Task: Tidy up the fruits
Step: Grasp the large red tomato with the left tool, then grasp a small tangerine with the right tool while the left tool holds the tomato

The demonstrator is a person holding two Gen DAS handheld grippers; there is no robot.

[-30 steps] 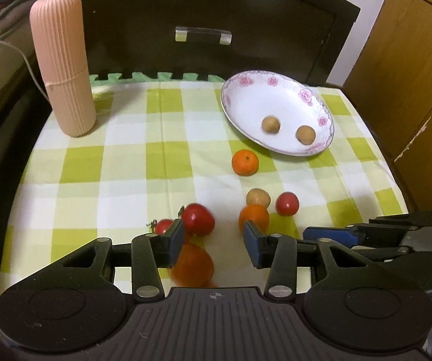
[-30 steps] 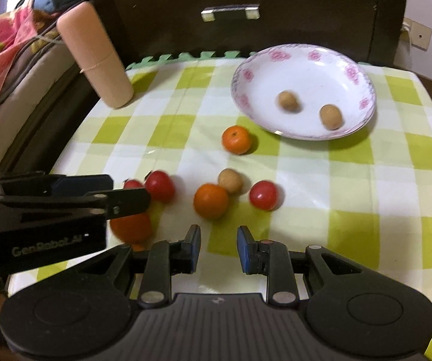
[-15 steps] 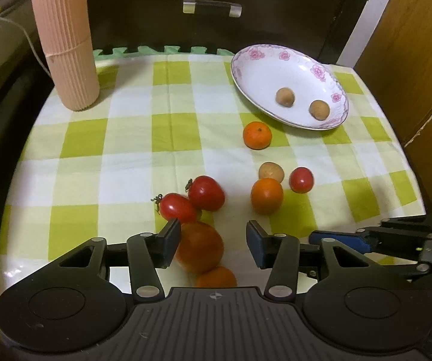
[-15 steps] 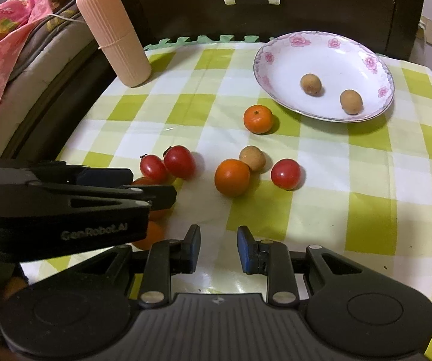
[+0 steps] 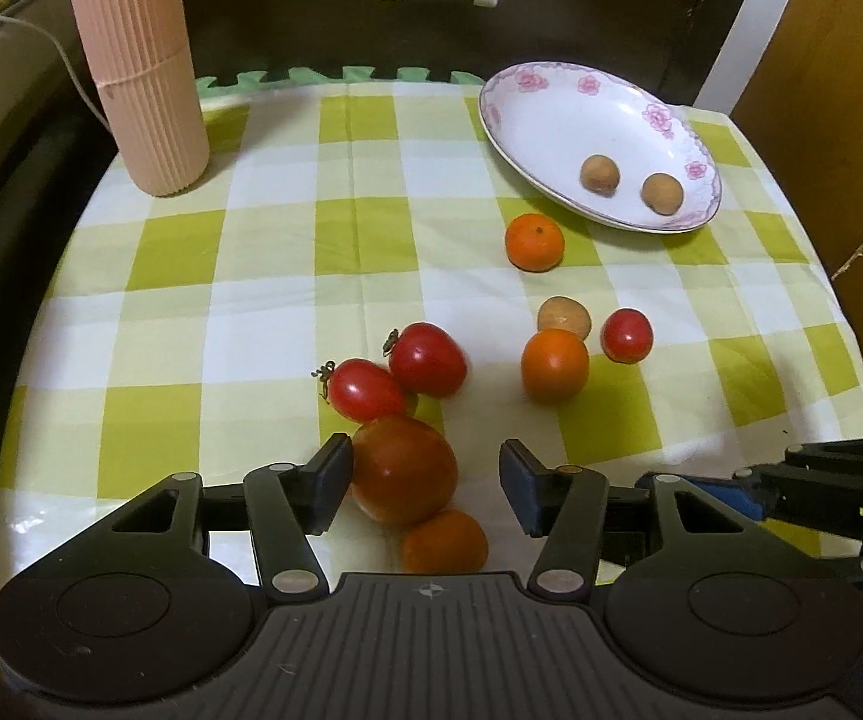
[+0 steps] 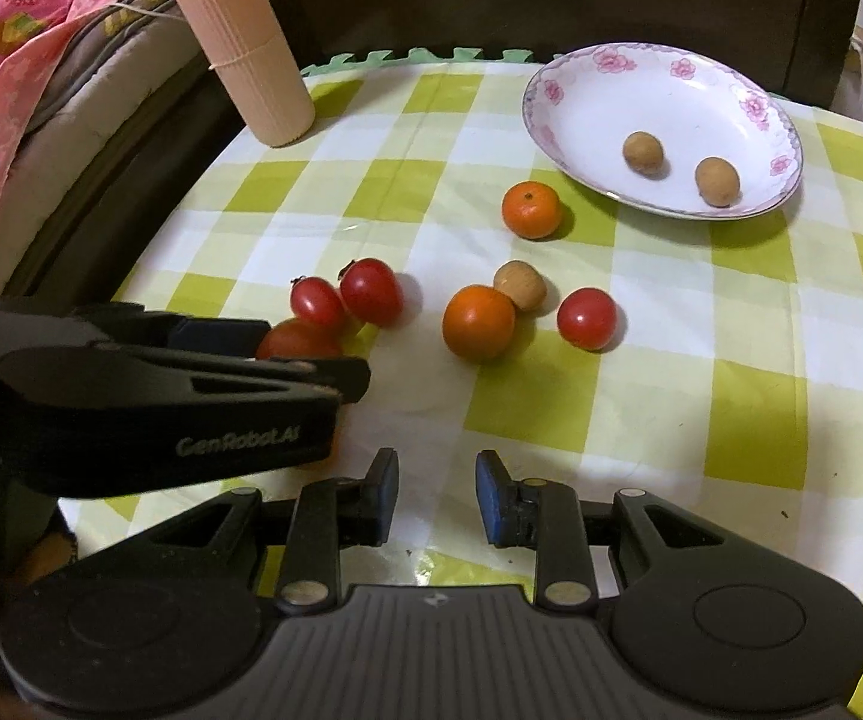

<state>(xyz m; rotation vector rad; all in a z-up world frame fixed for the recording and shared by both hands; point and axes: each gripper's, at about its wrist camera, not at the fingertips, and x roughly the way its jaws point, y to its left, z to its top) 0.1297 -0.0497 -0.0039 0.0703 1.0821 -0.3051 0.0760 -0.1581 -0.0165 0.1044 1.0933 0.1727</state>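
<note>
Black left gripper (image 5: pixel 425 483) is hovering with jaws apart around a large red-orange tomato (image 5: pixel 404 468) on the checked surface (image 5: pixel 263 252); right gripper (image 6: pixel 437 495) is also gaping, holding nothing.

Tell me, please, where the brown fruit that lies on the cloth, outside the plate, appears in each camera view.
Left wrist view: the brown fruit is right of centre, touching the orange fruit in front of it.
Right wrist view: the brown fruit is just above centre, behind the same orange fruit.
Shared landmark: the floral plate, far right in both.
</note>
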